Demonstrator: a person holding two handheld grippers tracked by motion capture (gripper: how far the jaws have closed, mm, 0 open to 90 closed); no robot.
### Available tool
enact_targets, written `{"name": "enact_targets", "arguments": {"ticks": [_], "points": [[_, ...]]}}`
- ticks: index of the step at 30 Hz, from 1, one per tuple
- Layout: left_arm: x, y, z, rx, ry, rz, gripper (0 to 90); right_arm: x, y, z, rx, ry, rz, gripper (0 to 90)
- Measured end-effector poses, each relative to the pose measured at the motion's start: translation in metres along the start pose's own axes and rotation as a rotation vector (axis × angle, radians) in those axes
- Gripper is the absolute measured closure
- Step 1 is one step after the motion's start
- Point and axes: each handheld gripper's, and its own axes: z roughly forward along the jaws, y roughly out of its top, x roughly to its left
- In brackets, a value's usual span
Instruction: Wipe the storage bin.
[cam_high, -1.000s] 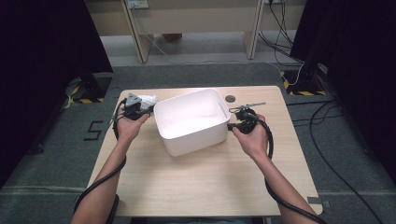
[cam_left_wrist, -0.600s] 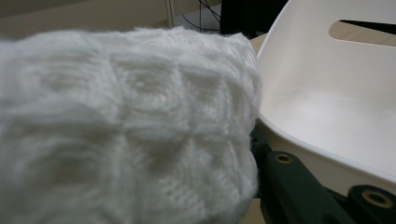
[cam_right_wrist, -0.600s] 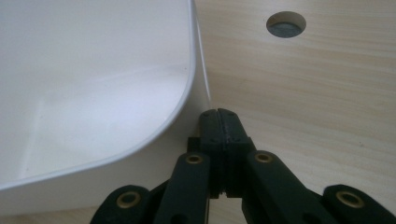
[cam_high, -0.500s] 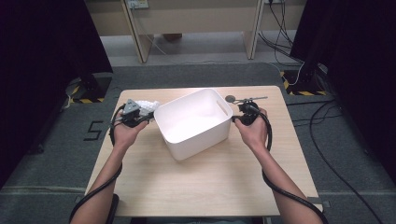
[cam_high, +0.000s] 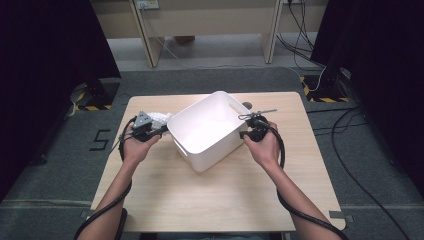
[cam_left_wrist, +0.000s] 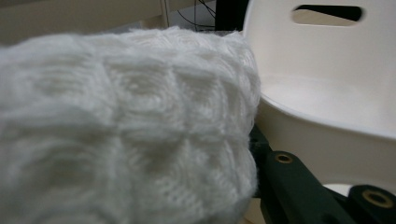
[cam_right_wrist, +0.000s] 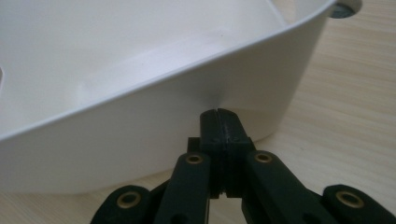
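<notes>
Left claw grips white knit cloth, white bin just beside on its inner side; right claw closed empty against bin's opposite wall.

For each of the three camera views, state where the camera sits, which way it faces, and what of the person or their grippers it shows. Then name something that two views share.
High view: fixed above the person's side, looking forward and down on the table; forearms, left gripper and right gripper show.
Left gripper view: rides the left gripper, facing a white knitted cloth close up, a black jaw at bottom right.
Right gripper view: rides the right gripper, facing the tub's outer wall, jaws pressed together.
Shared: all three show the white tub.
</notes>
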Motion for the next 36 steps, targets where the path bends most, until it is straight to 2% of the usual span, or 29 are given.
{"name": "enact_targets", "arguments": {"ticks": [5,8,10,14,16,18,21,24,28,33,36], "points": [[-0.026,-0.004,-0.009,-0.001,-0.025,0.04,75.9,0.016,0.009,0.013,0.002,0.004,-0.047,90.0],[-0.041,-0.003,-0.011,0.0,-0.038,0.062,75.8,0.016,0.01,0.013,-0.01,-0.015,-0.045,90.0],[-0.051,-0.004,-0.011,-0.006,-0.057,0.068,75.8,0.01,0.01,0.011,-0.019,-0.028,-0.03,89.7],[-0.065,-0.007,-0.011,-0.021,-0.036,0.06,75.5,0.001,0.013,-0.001,-0.067,-0.031,0.013,86.1],[-0.07,-0.009,-0.014,-0.027,-0.019,0.058,75.4,0.001,0.014,-0.011,-0.097,-0.037,0.015,84.6],[-0.072,-0.013,-0.02,-0.033,-0.016,0.041,75.3,0.0,0.012,-0.021,-0.136,-0.028,0.047,82.3],[-0.077,-0.019,-0.03,-0.053,-0.024,0.011,75.3,0.001,0.01,-0.033,-0.181,-0.023,0.047,79.0],[-0.086,-0.025,-0.039,-0.074,-0.037,0.008,75.3,0.006,0.007,-0.035,-0.191,-0.002,0.055,75.0],[-0.093,-0.03,-0.046,-0.094,-0.058,-0.027,75.3,0.009,0.007,-0.034,-0.194,0.003,0.056,71.6],[-0.104,-0.033,-0.044,-0.092,-0.097,-0.026,75.2,0.012,0.008,-0.026,-0.174,0.0,0.054,70.4],[-0.107,-0.034,-0.038,-0.103,-0.094,-0.048,75.3,0.012,0.008,-0.02,-0.16,0.0,0.056,70.3]]}}
